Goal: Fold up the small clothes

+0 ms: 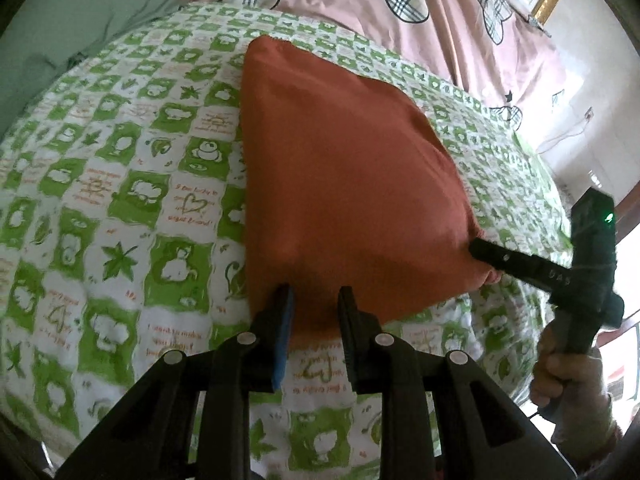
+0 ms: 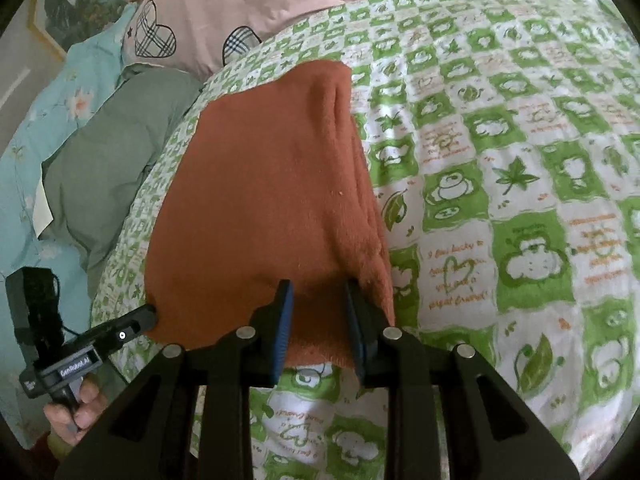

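Note:
An orange-brown folded cloth (image 1: 340, 160) (image 2: 260, 200) lies flat on the green-and-white checked sheet (image 1: 120, 200) (image 2: 520, 200). My left gripper (image 1: 316, 296) rests at the cloth's near left edge. Its fingers stand apart with the cloth under and between them, and the pads are not pressing on it. My right gripper (image 2: 319, 292) straddles the near right corner the same way, pads clear of the fabric. Each gripper shows in the other's view: the right gripper (image 1: 480, 249) touches the cloth's right corner, which bunches a little, and the left gripper (image 2: 150, 314) touches the left corner.
A pink quilt (image 1: 400, 8) (image 2: 240, 0) with plaid hearts lies beyond the sheet. A grey-green pillow (image 1: 80, 20) (image 2: 112, 152) and pale blue floral fabric (image 2: 24, 200) sit off to one side. A person's hand (image 1: 572, 380) (image 2: 76, 404) holds each gripper's handle.

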Demonstrator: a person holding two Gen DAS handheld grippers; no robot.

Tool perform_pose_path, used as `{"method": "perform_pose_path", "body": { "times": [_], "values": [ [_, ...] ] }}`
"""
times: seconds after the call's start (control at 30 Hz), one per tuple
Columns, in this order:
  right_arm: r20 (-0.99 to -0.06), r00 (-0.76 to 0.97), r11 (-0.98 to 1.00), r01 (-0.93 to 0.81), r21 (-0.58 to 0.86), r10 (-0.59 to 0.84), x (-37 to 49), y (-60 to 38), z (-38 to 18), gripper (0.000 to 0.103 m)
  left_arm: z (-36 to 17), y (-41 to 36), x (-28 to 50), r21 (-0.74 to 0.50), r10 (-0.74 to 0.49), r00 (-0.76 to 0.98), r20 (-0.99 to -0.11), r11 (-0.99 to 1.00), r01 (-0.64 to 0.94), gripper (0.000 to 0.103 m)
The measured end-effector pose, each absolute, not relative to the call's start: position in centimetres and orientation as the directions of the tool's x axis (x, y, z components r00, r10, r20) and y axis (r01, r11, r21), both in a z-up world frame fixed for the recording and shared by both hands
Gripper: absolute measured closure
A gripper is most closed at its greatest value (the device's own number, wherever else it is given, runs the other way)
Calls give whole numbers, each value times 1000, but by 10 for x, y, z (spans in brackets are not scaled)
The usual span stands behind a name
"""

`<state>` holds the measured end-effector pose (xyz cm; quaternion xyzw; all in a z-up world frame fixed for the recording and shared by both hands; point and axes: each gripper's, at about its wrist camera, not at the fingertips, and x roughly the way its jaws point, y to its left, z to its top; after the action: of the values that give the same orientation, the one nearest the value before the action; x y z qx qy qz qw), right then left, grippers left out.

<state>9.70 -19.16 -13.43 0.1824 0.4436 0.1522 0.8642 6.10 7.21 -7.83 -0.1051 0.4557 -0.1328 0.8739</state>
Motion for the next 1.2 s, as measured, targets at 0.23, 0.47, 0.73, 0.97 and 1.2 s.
{"method": "perform_pose_path", "body": {
  "times": [0.23,0.47,0.73,0.97,1.2],
  "values": [
    [-707,600,917,-123,380,374,67,-182,-110,61,-63,78,29,-220,-224,600,-768,972,82,41],
    [-730,615,952,-127,280,297,33,-171,-107,49,-66,91,5,-89,-74,613,-786,996,6,22],
    [-753,601,963,-156,219,269,14,-161,-109,26,-77,91,-11,81,76,591,-803,997,-19,22],
    [-764,594,968,-172,184,251,-4,-157,-100,22,-47,85,-31,139,115,662,-741,990,-17,20],
    [-754,608,967,-196,160,248,-4,-153,-85,10,-23,79,-27,126,87,714,-695,992,2,13]
  ]
}}
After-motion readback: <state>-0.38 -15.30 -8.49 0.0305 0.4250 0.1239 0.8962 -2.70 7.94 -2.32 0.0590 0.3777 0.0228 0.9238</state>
